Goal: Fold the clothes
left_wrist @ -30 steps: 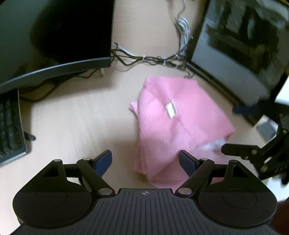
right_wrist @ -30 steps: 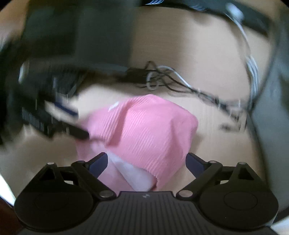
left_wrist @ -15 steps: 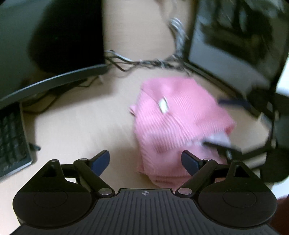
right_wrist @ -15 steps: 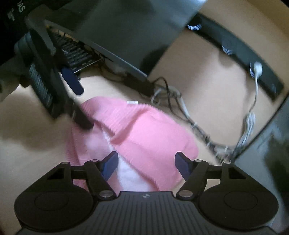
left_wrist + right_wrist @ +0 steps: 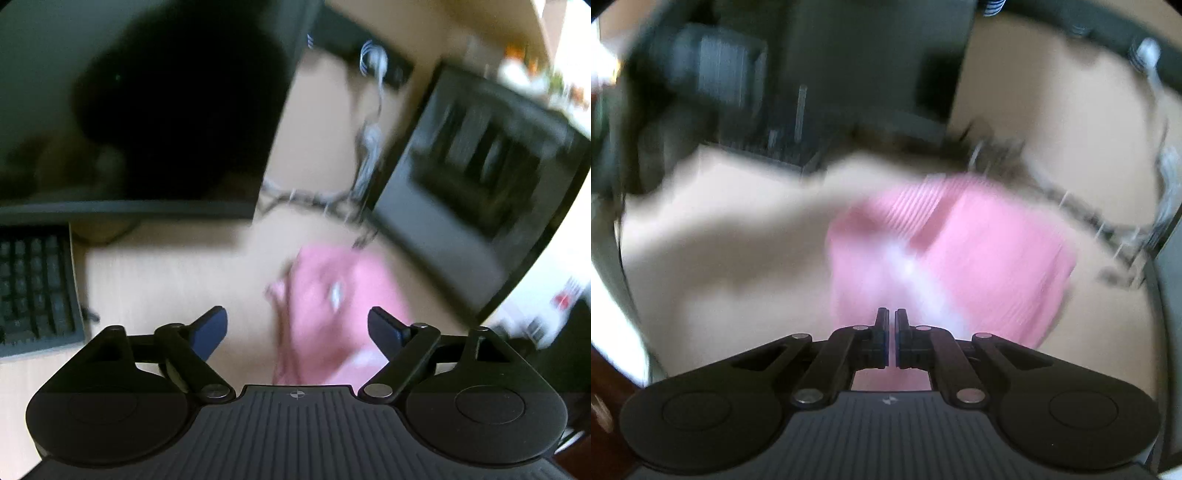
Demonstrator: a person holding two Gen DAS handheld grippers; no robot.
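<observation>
on a pale wooden desk (image 5: 177,280), between two dark monitors, lies a pink ribbed garment (image 5: 332,314) gathered into a loose, folded heap; both views are smeared by motion blur, so fine detail is lost. left wrist view: the left gripper (image 5: 297,325) hangs above the desk with its jaws spread wide, blue-padded fingertips (image 5: 212,326) well apart and nothing between them; the garment sits ahead of and partly behind the right-hand finger, with a small white label (image 5: 336,293) showing on its upper surface. a black keyboard (image 5: 33,288) lies at the left edge, beneath the lower bezel of the large monitor (image 5: 147,103); a second monitor (image 5: 476,177) stands tilted at the right, and a tangle of grey cables (image 5: 321,199) runs along the desk behind the garment. right wrist view: the right gripper (image 5: 891,325) has its jaws drawn together to a narrow slit, held low over the near edge of the garment (image 5: 979,258); whether any cloth is pinched in the slit cannot be told. a paler, whitish patch shows in the garment just ahead of the fingertips. cables (image 5: 1108,229) trail along the desk to the right of the garment, with dark blurred equipment behind.
</observation>
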